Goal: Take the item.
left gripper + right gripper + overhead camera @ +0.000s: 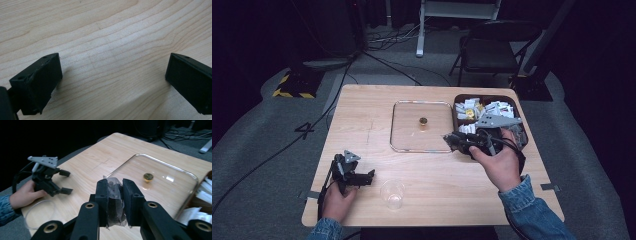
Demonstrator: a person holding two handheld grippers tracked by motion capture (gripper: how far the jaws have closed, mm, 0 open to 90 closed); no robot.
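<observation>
My right gripper is shut on a small clear packet with dark contents. In the high view this gripper hangs over the near right corner of a clear square glass tray. A small gold object sits in the tray's middle, also seen from the right gripper. My left gripper rests low at the table's front left, open, with bare wood between its jaws. It also appears in the right gripper view. A clear cup stands just right of it.
A brown box holding several white and yellow packets sits at the table's right, behind my right hand. A folding chair and cables lie on the floor beyond the far edge. Bare wood spans the table's left half.
</observation>
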